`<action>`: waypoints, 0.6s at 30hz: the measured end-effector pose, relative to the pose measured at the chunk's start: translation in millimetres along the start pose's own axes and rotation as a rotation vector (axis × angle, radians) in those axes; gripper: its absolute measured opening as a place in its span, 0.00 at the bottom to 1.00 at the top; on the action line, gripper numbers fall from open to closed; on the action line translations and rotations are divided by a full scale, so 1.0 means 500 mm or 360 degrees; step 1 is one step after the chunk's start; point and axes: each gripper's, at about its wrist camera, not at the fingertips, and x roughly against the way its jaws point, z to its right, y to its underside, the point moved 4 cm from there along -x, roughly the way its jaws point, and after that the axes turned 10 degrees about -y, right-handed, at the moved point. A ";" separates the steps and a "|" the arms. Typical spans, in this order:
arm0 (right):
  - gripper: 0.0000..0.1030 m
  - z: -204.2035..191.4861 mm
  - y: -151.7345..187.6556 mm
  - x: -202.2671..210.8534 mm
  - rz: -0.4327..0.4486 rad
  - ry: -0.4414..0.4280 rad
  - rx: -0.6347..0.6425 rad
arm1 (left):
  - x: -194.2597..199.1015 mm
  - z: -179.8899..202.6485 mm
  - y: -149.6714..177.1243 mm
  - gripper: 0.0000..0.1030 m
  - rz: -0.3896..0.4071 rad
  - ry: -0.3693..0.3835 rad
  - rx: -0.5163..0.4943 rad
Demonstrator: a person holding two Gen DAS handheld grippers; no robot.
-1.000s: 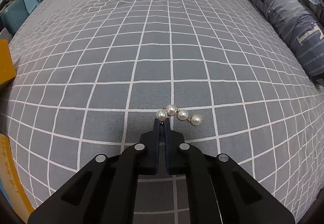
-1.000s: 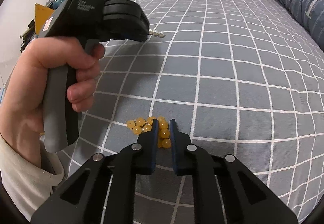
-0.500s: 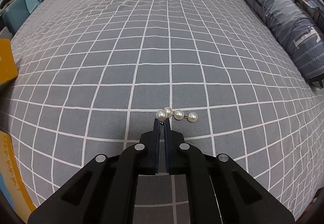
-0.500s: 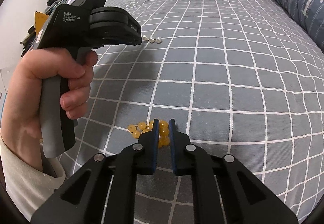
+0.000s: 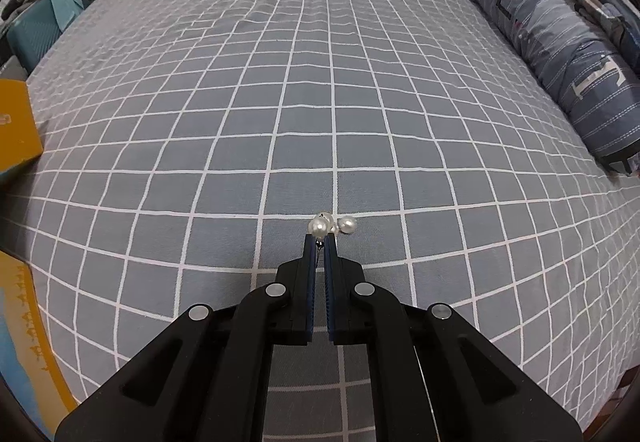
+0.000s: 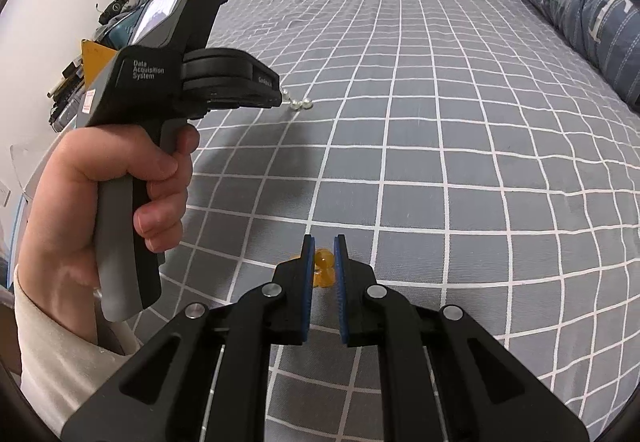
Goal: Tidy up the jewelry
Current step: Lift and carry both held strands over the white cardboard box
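A short string of white pearls (image 5: pixel 330 226) hangs from my left gripper (image 5: pixel 320 242), which is shut on its thin metal end and holds it just above the grey checked bedspread (image 5: pixel 304 114). The pearls also show in the right wrist view (image 6: pixel 298 103), dangling from the left gripper's tip (image 6: pixel 276 98). My right gripper (image 6: pixel 323 248) is shut on a yellow bead bracelet (image 6: pixel 323 268), whose beads show between the blue pads; most of the bracelet is hidden under the fingers.
A blue striped pillow (image 5: pixel 560 42) lies along the bed's right side. An orange box (image 5: pixel 16 130) sits at the left edge, with teal cloth (image 5: pixel 48 14) behind it. The person's hand (image 6: pixel 112 178) holds the left gripper's handle.
Both grippers have risen from the bedspread. The pearls have been lifted and now bunch and hang from the left gripper. The right gripper has lifted the yellow beads, which were spread on the cloth before.
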 end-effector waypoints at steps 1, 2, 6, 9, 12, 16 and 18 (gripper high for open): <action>0.09 -0.001 0.000 0.002 0.0004 0.0000 0.0000 | 0.004 -0.001 0.000 0.03 0.0001 0.0000 0.0001; 0.09 -0.003 0.000 0.006 0.0009 0.0001 0.0002 | 0.008 -0.002 0.001 0.03 0.0005 0.0001 0.0001; 0.09 -0.013 -0.003 0.020 0.0025 0.0000 0.0011 | 0.029 -0.008 0.004 0.03 0.0022 -0.0002 0.0001; 0.09 -0.024 -0.005 0.033 0.0041 -0.0001 0.0020 | 0.044 -0.013 0.009 0.03 0.0032 -0.0002 0.0003; 0.09 -0.035 -0.007 0.046 0.0058 0.0002 0.0030 | 0.064 -0.017 0.013 0.03 0.0044 0.0003 0.0004; 0.09 -0.047 -0.008 0.067 0.0084 0.0011 0.0048 | 0.092 -0.026 0.018 0.03 0.0065 0.0008 0.0006; 0.09 -0.052 -0.009 0.075 0.0094 0.0017 0.0047 | 0.106 -0.029 0.023 0.03 0.0075 0.0010 0.0004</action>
